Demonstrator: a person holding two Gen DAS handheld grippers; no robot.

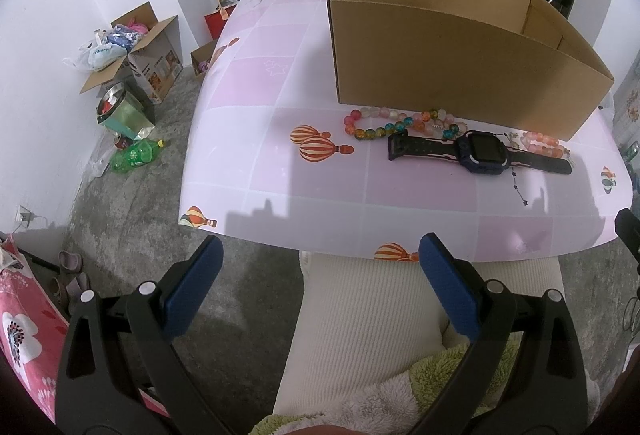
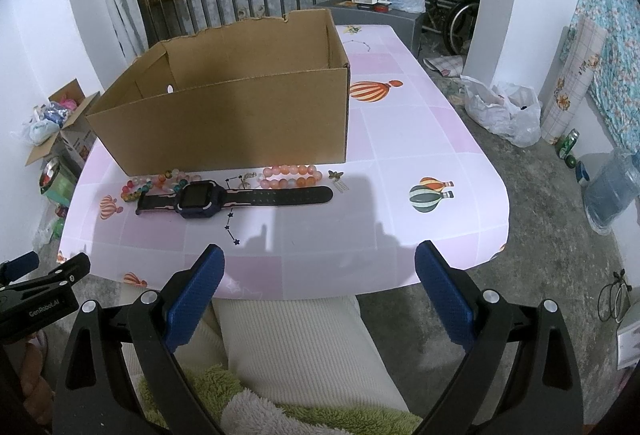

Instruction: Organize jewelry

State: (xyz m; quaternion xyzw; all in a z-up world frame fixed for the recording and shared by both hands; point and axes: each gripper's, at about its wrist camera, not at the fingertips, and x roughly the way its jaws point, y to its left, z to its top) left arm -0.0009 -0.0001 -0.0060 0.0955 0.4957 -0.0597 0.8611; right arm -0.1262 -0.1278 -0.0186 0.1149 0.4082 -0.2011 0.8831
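Observation:
An open cardboard box (image 1: 452, 63) (image 2: 240, 123) stands on the pink table (image 1: 280, 163) (image 2: 420, 163). In front of it lie a multicoloured bead bracelet (image 1: 384, 125) (image 2: 160, 181), a dark smartwatch (image 1: 480, 152) (image 2: 224, 197), a pink bead bracelet (image 1: 542, 144) (image 2: 292, 174) and a small butterfly charm (image 2: 336, 175). My left gripper (image 1: 320, 255) is open and empty, held below the table's near edge. My right gripper (image 2: 320, 259) is open and empty, also short of the table edge. The left gripper also shows at the left of the right wrist view (image 2: 40, 287).
The person's lap in cream trousers (image 1: 360, 323) (image 2: 296, 339) lies under both grippers. Boxes, bags and a green bottle (image 1: 136, 155) sit on the floor at left. Plastic bags (image 2: 504, 111), a water jug (image 2: 612, 191) and a wheelchair (image 2: 456, 11) stand at right.

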